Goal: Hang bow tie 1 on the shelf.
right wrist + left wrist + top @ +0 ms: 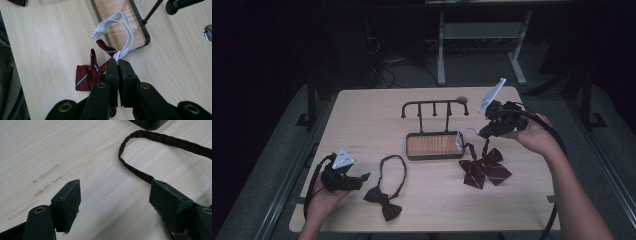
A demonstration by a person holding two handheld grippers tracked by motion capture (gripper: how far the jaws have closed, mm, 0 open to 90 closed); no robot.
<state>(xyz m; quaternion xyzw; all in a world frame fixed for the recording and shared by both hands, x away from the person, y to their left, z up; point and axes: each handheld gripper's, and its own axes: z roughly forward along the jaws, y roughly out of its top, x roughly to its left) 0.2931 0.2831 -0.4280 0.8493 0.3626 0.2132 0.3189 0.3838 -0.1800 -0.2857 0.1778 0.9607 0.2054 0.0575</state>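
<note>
A dark red striped bow tie [484, 169] lies on the table right of centre, and its strap rises to my right gripper [482, 133]. In the right gripper view that gripper [117, 63] is shut on the strap where the white elastic loop [124, 31] joins it; the bow [86, 78] hangs low over the table. A dark bow tie [382, 198] with a looped strap [393, 170] lies front left. My left gripper [363, 178] rests beside it, open. In the left gripper view its gripper [115, 186] stands wide, the dark strap [136, 171] running past the right jaw.
A black hook rack [434, 104] on a wood-lined tray base [432, 157] stands mid-table, just left of my right gripper. The white loop hangs over the tray's corner [147, 37]. A small round metal piece [462, 99] sits behind the rack. Table legs and cables lie beyond.
</note>
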